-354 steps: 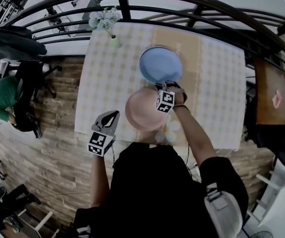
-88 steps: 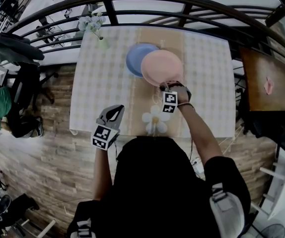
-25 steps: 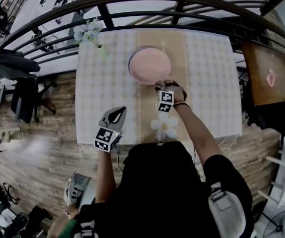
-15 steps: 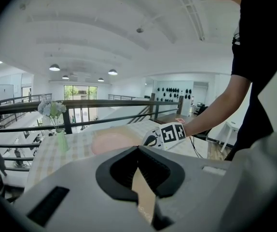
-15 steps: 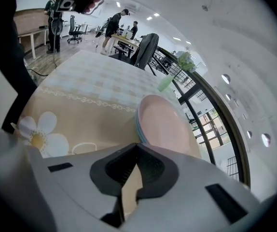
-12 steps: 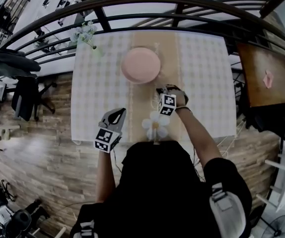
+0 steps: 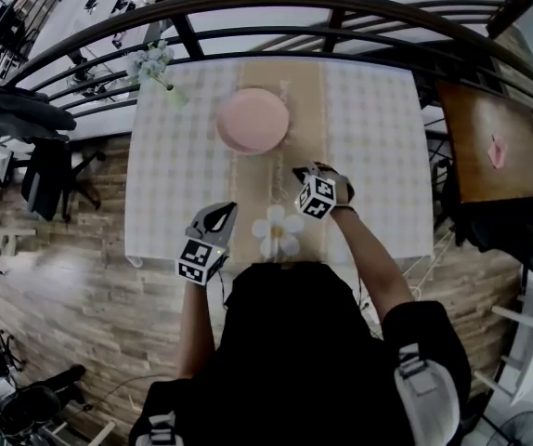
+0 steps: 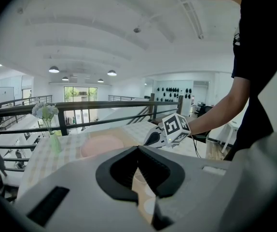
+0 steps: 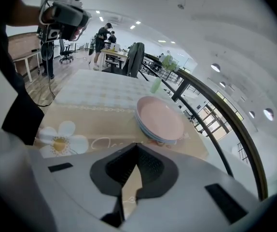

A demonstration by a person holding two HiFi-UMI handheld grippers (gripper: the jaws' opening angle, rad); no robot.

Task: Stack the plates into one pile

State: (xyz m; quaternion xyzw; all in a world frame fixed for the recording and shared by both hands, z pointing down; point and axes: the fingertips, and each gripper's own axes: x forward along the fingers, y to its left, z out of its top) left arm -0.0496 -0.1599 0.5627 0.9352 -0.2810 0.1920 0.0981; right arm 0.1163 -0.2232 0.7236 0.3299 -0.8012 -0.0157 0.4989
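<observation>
Pile: a pink round plate (image 7: pixel 253 121) is seen lying on top of a pale blue plate (image 9: pixel 145 128); only the rim of the lower one shows.
Location of pile: set on the beige runner (image 7: pixel 301 110) towards the far side of the checked-cloth counter (image 7: pixel 378 128), apart from both tongs.
Right tongs (image 9: pixel 136 149): the jaws have just been closing and are found together, with nothing between them. The tongs are held above the runner on the near side of the pile and angled downward, clear of the plates.
Left tongs (image 8: pixel 138 149): the jaws are found together and nothing is gripped. The tongs are held at the near left edge of the counter, well apart from the pile.
Runner print: a white daisy (image 7: pixel 276 232) is noted between the two tongs.
Other items: a small green vase of pale flowers (image 7: pixel 175 98) stands at the far left corner of the counter.
Surroundings: a dark metal railing (image 7: pixel 248 37) runs beyond the far edge of the counter.
</observation>
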